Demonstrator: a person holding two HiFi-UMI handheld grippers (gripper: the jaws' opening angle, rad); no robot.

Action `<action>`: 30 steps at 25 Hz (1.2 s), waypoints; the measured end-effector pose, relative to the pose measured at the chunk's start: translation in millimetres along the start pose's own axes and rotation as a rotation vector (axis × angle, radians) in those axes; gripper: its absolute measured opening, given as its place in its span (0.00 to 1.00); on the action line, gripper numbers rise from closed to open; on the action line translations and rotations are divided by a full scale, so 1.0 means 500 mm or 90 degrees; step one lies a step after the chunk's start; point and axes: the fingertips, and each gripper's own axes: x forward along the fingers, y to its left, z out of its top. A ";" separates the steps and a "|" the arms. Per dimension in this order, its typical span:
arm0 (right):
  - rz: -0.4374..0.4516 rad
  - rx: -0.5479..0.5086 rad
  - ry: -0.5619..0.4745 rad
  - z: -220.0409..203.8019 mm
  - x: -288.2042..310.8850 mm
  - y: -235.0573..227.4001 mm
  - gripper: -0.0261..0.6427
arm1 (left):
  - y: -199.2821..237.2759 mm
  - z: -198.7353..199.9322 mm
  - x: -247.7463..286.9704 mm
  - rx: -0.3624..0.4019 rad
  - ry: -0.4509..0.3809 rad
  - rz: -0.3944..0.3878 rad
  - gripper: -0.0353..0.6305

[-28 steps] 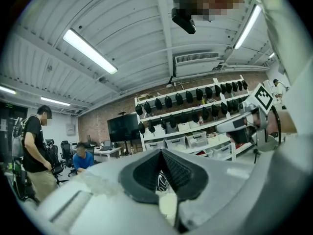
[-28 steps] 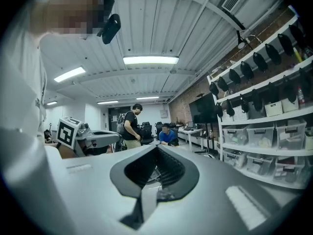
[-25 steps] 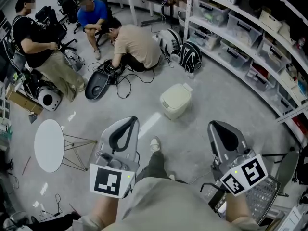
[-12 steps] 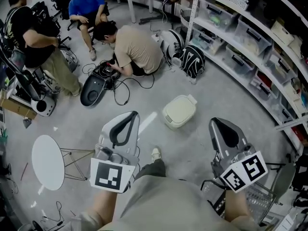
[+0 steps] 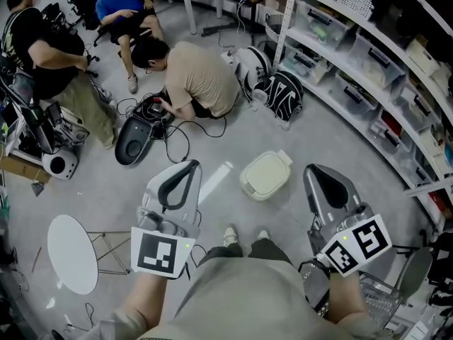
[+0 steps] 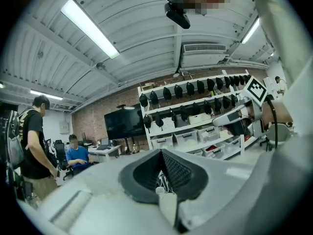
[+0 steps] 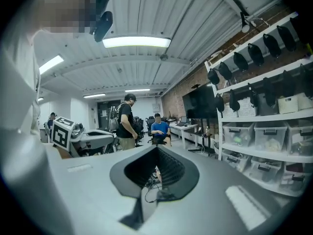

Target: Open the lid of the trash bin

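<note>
Standing on a grey concrete floor (image 5: 333, 140), both claws held out in front at about waist height, well above the floor.

Left claw (image 5: 190, 166) at the near left, with its marker cube (image 5: 162, 252) nearest the body. In the left gripper view (image 6: 160, 151), jaws pressed together at the tips, only a hollow loop between the dark ribbed pads, nothing gripped.

Right claw (image 5: 311, 170) at the near right, with its marker cube (image 5: 356, 243) tilted. In the right gripper view (image 7: 157, 148), likewise closed tip to tip and empty.

Cream trash bin (image 5: 265, 176) sitting on the floor just beyond the feet (image 5: 244, 236), seen between the two claws and nearer the right one, well apart from both. Lid down and flat across the top, hinge bump at its far right edge.

Farther off, beyond the bin on the left, a crouching person in a beige shirt (image 5: 202, 76) bent over a dark device (image 5: 134, 137) amid tangled cables. Two more people at the far left. Long white shelving (image 5: 368, 62) with clear storage boxes curving along the right. Small round white tabletop (image 5: 73, 253) on wire legs at the near left.
</note>
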 end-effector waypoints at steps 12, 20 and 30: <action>0.022 0.067 0.165 -0.236 0.155 -0.102 0.04 | -0.029 -0.156 0.128 -0.064 0.103 0.001 0.06; 0.021 0.139 0.292 -0.552 0.280 -0.141 0.04 | -0.034 -0.393 0.226 -0.059 0.194 -0.023 0.06; 0.007 0.171 0.449 -0.965 0.345 -0.164 0.04 | -0.097 -0.726 0.276 -0.126 0.297 -0.051 0.06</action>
